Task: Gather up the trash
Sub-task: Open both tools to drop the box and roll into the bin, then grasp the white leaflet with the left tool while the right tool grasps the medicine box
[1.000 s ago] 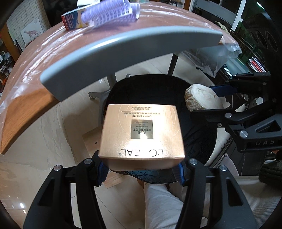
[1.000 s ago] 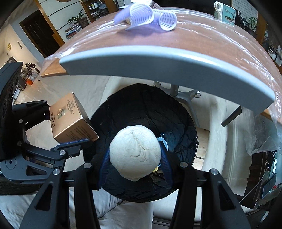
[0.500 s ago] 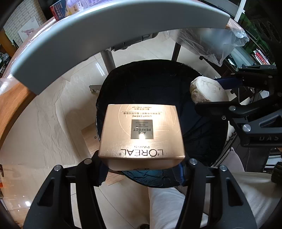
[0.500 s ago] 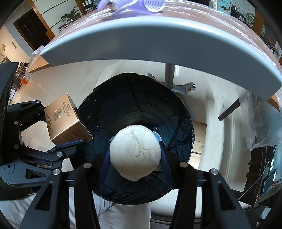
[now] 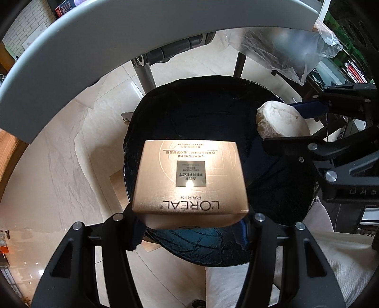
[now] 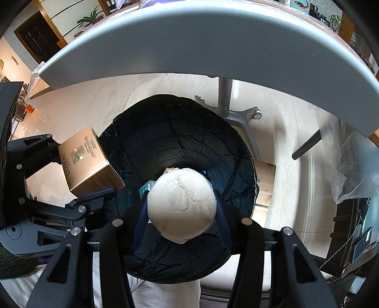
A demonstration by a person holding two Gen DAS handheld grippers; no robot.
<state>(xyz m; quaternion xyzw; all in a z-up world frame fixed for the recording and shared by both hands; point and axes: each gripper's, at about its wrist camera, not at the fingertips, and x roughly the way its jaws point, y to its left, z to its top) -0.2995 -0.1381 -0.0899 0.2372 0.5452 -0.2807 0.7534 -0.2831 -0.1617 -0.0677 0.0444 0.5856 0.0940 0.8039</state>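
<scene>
Two grippers hold trash — box (image 5: 189, 180), wad (image 6: 182, 205) — over bin (image 6: 189, 132)

A grey-edged wooden surface (image 6: 213, 42) arcs overhead, wrapped in clear plastic sheet (image 5: 308, 52). Beneath it, grey metal legs (image 6: 225, 97) with a castor (image 6: 257, 115) stand on the glossy cream floor (image 5: 71, 142). A potted plant (image 6: 91, 20) sits far behind.

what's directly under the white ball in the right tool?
The black-lined bin, its mouth open below the white ball. A few small scraps show at the ball's edge; the bin bottom straight under it is covered.
</scene>
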